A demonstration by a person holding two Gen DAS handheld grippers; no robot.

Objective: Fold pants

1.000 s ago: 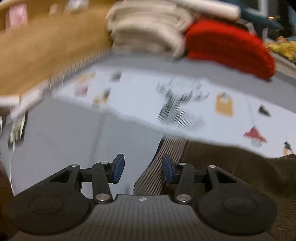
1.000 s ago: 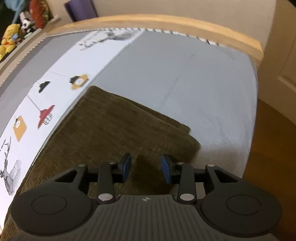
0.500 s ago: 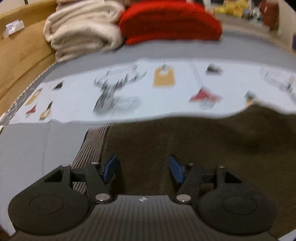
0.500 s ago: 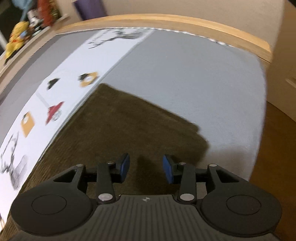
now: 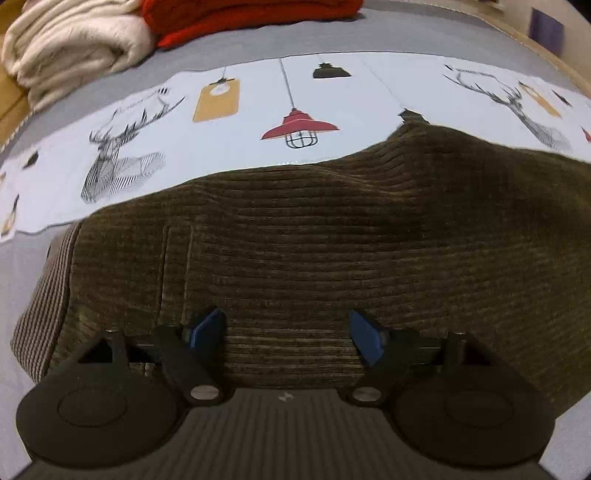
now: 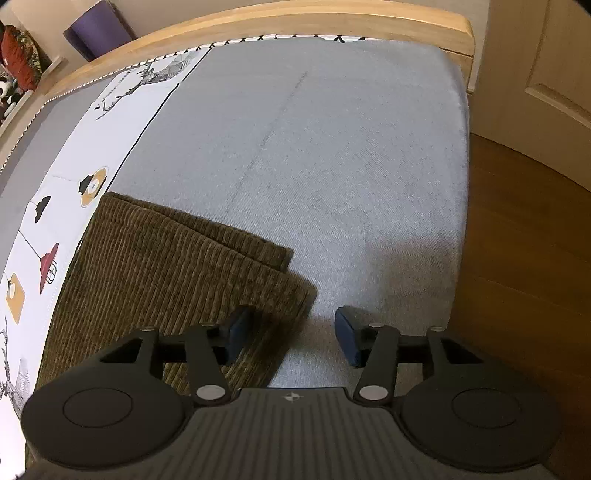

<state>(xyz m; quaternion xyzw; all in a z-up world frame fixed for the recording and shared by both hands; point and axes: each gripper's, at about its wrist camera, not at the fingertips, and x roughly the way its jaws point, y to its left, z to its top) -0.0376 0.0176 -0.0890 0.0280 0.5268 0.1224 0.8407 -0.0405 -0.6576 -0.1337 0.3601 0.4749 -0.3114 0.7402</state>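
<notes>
Olive-brown corduroy pants (image 5: 314,236) lie flat on the bed, with a striped lining (image 5: 44,295) showing at the waist end on the left. My left gripper (image 5: 288,336) is open, low over the waist part, holding nothing. In the right wrist view the leg ends of the pants (image 6: 177,266) lie stacked in two layers. My right gripper (image 6: 291,336) is open over the near corner of the leg ends; its left fingertip (image 6: 236,332) is over the cloth and the right one over the sheet.
The bed has a grey sheet (image 6: 314,147) and a white printed runner (image 5: 295,110) with lamps and deer. Folded cream (image 5: 66,44) and red (image 5: 240,14) blankets lie at the far side. A wooden bed frame (image 6: 258,26) and wood floor (image 6: 524,258) border the bed.
My left gripper swung right, from the bed edge onto the waist, and opened wider. My right gripper shifted right to the corner of the leg ends and opened wider.
</notes>
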